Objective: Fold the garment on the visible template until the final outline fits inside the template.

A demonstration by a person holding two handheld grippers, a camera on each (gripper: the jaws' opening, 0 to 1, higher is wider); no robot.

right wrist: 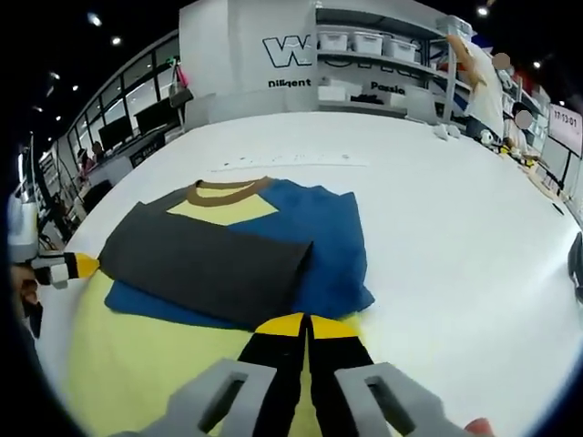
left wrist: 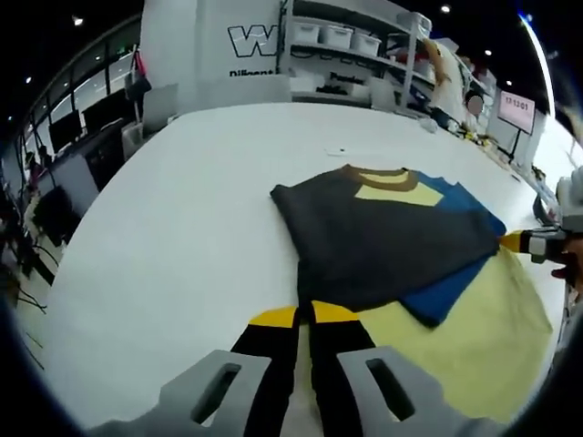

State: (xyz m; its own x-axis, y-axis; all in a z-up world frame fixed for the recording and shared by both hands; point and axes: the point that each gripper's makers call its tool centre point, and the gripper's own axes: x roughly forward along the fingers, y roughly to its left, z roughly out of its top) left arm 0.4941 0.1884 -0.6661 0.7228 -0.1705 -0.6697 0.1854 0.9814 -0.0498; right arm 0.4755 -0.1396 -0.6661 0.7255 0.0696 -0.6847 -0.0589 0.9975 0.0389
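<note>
My left gripper [left wrist: 305, 314] has its yellow-tipped fingers pressed together on the near edge of the garment [left wrist: 383, 232]; my right gripper [right wrist: 308, 325] is likewise closed at the hem. I cannot tell whether either pinches cloth. The garment lies folded on the pale yellow template [right wrist: 137, 364], on the white table [right wrist: 455, 228].

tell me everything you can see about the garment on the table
The garment is a soft cloth t-shirt, blue and dark grey with a pale yellow chest panel and a brown collar. It lies flat, partly folded: a dark grey side is turned over across the blue body. Its lower part rests on the pale yellow template on the white table. Both tongs' shut tips meet its edges.
</note>
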